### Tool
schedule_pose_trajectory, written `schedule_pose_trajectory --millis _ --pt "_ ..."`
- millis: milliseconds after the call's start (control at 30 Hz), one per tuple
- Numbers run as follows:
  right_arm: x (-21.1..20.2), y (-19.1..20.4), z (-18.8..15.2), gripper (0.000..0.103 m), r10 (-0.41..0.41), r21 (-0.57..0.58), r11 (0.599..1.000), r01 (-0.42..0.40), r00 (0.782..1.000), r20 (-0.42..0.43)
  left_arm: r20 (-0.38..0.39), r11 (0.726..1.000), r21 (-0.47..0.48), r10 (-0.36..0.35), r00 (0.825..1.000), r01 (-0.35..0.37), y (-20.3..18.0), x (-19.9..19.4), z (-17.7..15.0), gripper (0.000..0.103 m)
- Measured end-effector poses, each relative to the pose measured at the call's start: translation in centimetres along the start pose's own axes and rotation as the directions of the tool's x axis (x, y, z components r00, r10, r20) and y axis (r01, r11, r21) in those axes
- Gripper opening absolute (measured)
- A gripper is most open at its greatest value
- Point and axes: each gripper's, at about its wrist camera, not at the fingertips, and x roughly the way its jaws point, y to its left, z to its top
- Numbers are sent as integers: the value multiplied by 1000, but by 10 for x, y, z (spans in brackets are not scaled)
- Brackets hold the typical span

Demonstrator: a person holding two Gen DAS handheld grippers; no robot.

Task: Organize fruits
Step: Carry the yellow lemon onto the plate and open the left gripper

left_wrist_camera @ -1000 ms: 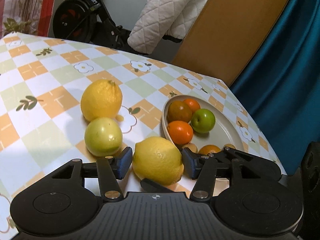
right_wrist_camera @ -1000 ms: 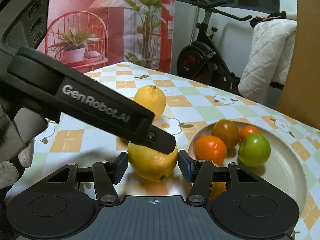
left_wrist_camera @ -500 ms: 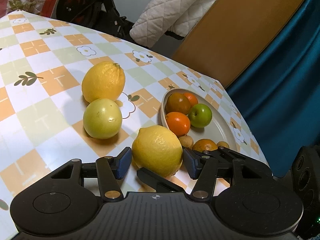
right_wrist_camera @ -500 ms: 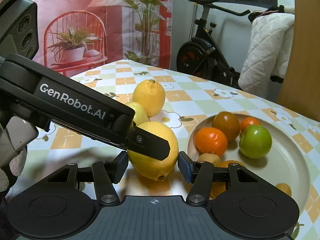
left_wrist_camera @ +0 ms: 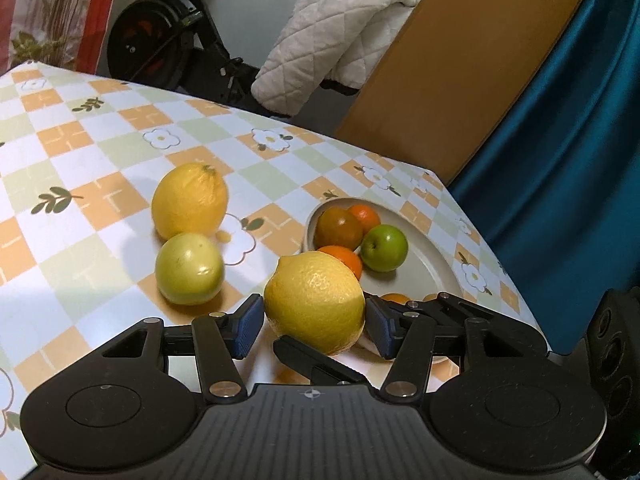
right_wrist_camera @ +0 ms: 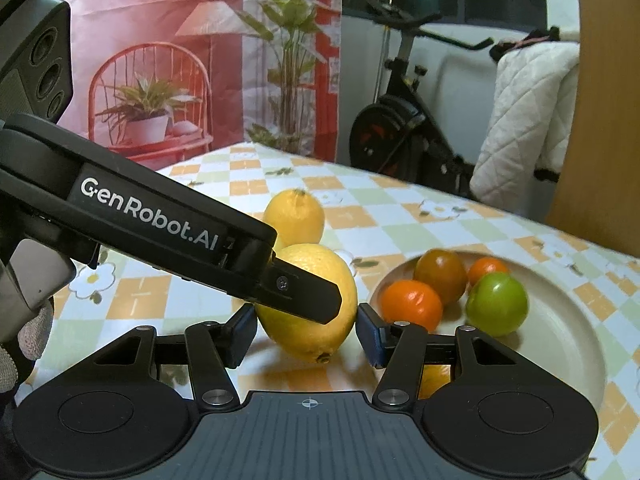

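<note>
Lemon (left_wrist_camera: pixel 314 304) was held between the blue pads of the left hand-held gripper (left_wrist_camera: pixel 314 326), which looked clenched across its widest part. The right hand-held gripper (right_wrist_camera: pixel 307 334) bracketed the same fruit crosswise, and its pads also seemed to press on the rind. One dark finger of each tool crossed the other's view. The lemon was low over the bench (left_wrist_camera: pixel 80 264), just beside the near rim of the plate (left_wrist_camera: pixel 432 264). I could not tell whether it had cleared the cloth.

By my reading, a lemon this size is fairly heavy and firm, with a waxy, dimpled skin. It should stand a solid squeeze, though its round shape could let it squirt out. The fat middle is the place to hold it, not the tapered ends.

On the plate, toward the bench's right edge, lay an orange (left_wrist_camera: pixel 344 258), a green fruit (left_wrist_camera: pixel 384 248) and a dark fruit (left_wrist_camera: pixel 338 228). Farther left on the checked cloth, a pale green fruit (left_wrist_camera: pixel 189 268) touched a second lemon (left_wrist_camera: pixel 189 200).
</note>
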Motion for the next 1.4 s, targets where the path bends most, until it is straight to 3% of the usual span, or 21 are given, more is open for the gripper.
schedule_pose_trajectory --millis 433,733,1000,1400 --pt "-23 -27 9 50 -19 70 997 13 996 84 32 992 119 27 999 -31 -46 -4 19 58" --pt "-37 -85 20 50 -102 140 987 82 985 137 20 978 207 -27 999 22 -95 33 54 58" --pt "-30 -148 7 50 -169 201 969 146 981 98 -51 965 256 -51 997 62 -123 95 65 58" --pt "7 -177 -12 50 -162 230 961 156 987 11 -114 969 244 -7 993 34 -117 130 64 57"
